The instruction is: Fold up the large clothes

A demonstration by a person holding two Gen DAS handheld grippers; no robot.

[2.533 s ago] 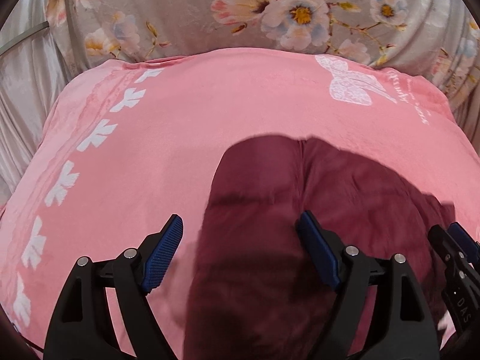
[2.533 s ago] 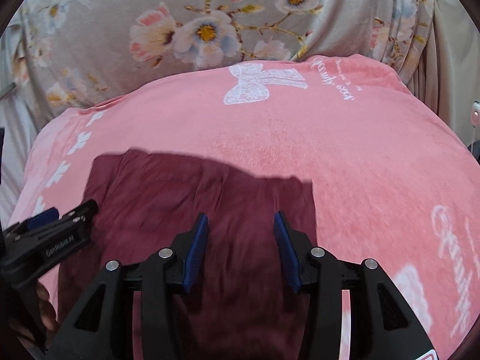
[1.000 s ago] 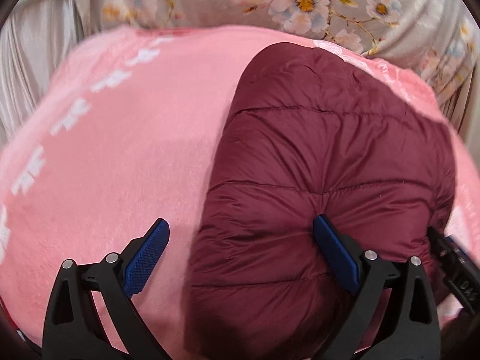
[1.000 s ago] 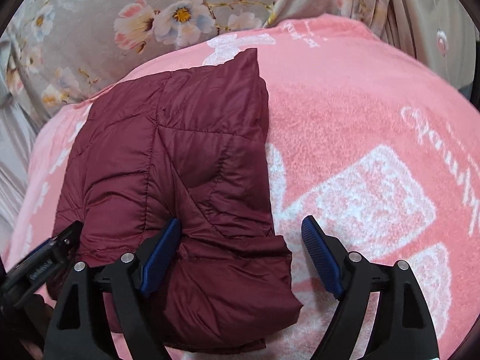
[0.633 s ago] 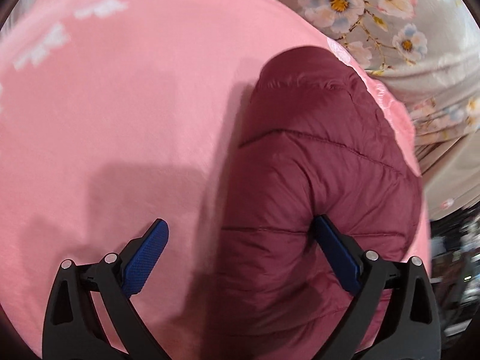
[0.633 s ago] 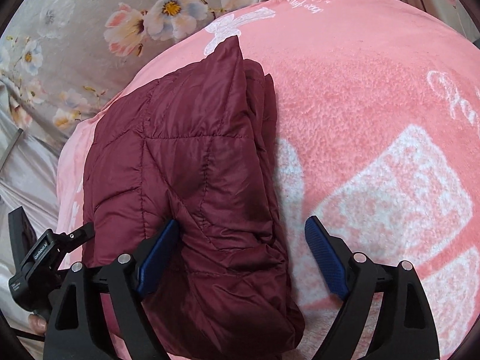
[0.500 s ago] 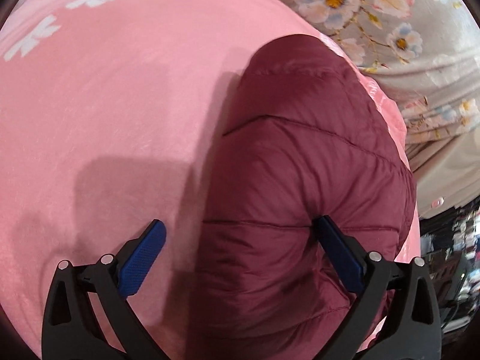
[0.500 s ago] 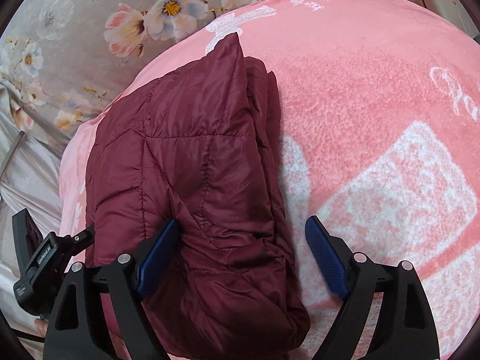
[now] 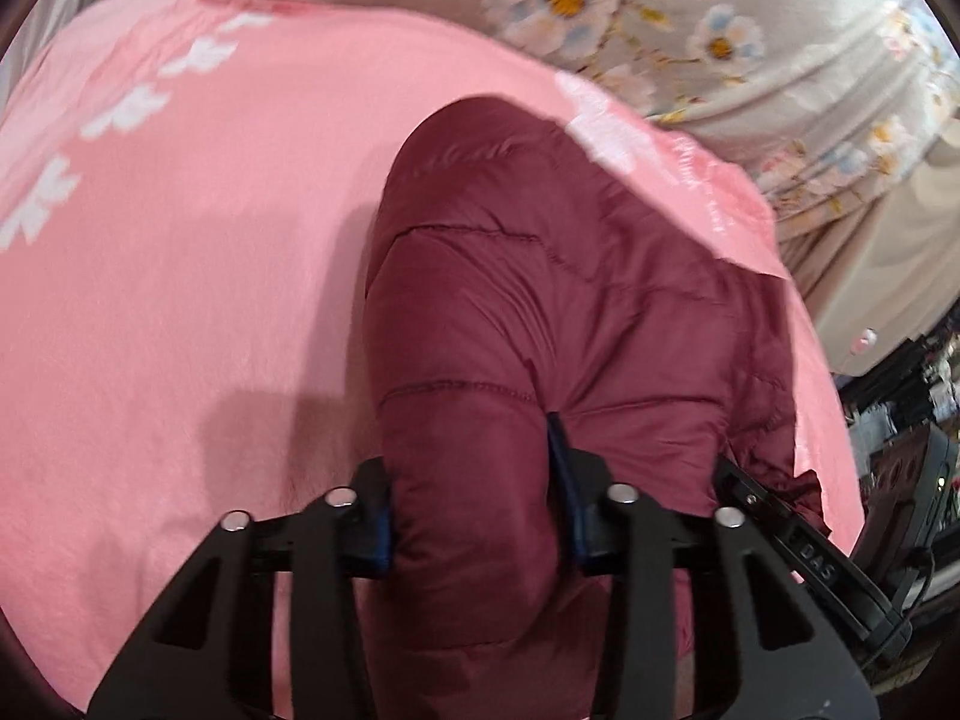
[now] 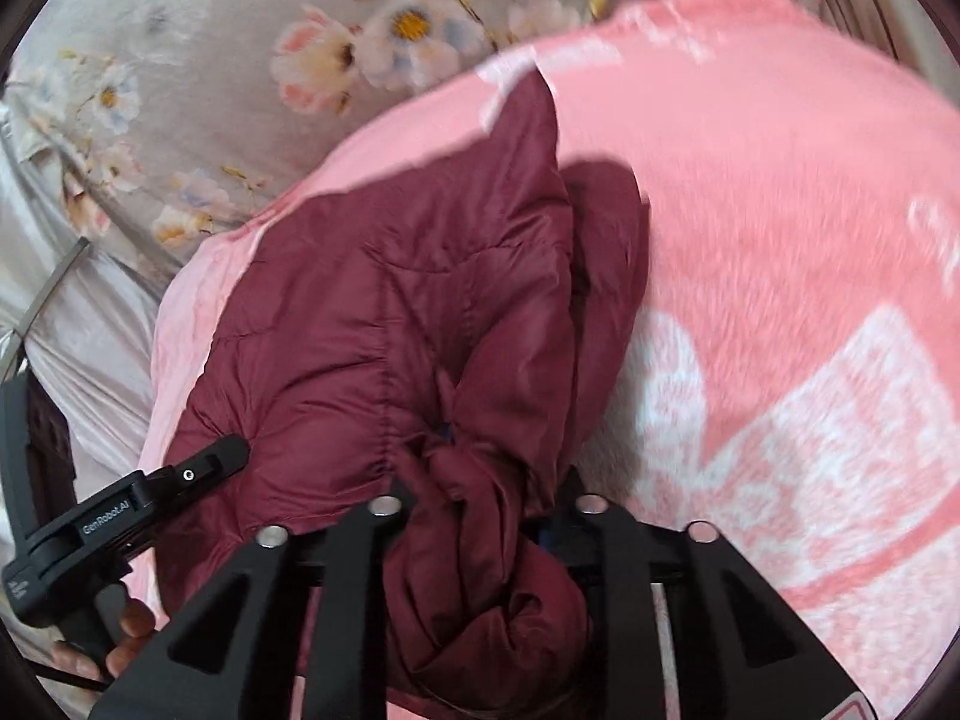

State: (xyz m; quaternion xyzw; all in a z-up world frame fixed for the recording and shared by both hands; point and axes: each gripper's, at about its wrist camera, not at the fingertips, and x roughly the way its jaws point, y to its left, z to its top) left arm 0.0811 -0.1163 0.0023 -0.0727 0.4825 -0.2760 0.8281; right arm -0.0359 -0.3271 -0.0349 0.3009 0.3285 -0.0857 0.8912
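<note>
Maroon quilted jacket [image 9: 540, 312], folded into a thick bundle, is spread on the pink blanket [image 9: 180, 276], which is bordered by floral grey fabric [image 10: 198, 60]. One near edge is clamped by the left gripper [image 9: 474, 516]; a bunched fold at the other is pinched in the right gripper [image 10: 486, 510].

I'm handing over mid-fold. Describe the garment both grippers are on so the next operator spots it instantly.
Find the big pink fleece blanket with white prints spread in front of the grey floral bedding. On it lies a dark maroon quilted puffer jacket, folded into a thick bundle, with the left gripper and right gripper clamped on its near edge. It is the only dark, shiny, stitched item there.
</note>
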